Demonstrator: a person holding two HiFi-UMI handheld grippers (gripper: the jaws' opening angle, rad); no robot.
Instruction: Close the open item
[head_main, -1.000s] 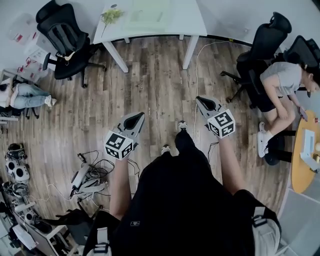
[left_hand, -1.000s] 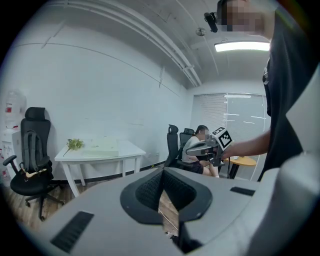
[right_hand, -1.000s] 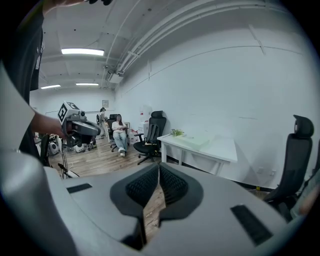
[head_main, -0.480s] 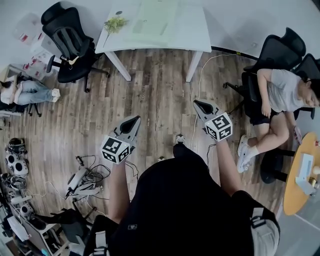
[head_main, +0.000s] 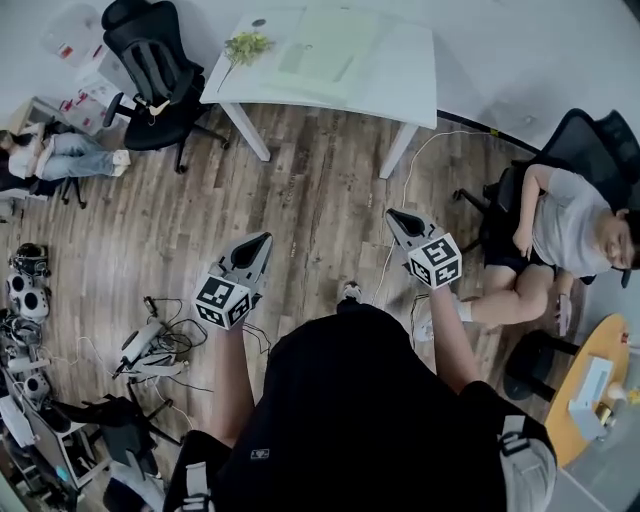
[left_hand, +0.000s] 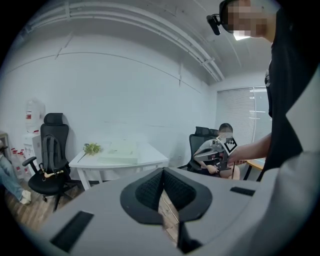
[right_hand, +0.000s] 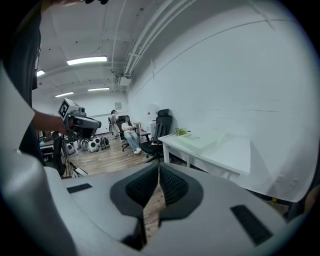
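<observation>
Both grippers are nearer the white table (head_main: 400, 78) than a second ago, and the table sits further right in the head view. Left gripper (head_main: 262, 242): jaws closed, pads meeting at the tip, nothing between them. Right gripper (head_main: 393, 215): likewise closed and empty. Both hang over the wooden floor (head_main: 320, 190), touching nothing. Pale green item (head_main: 320, 50) lies on the table beside a small plant (head_main: 247, 45), well apart from both grippers.

One white worktop (head_main: 400, 75), one small green plant (head_main: 247, 45), two black office chairs, left chair (head_main: 150, 60), right chair (head_main: 587, 135), two seated people, person at left (head_main: 75, 160), person at right (head_main: 565, 215), one round wooden table (head_main: 598, 340), two grippers, left gripper (head_main: 262, 240), right gripper (head_main: 392, 214).
</observation>
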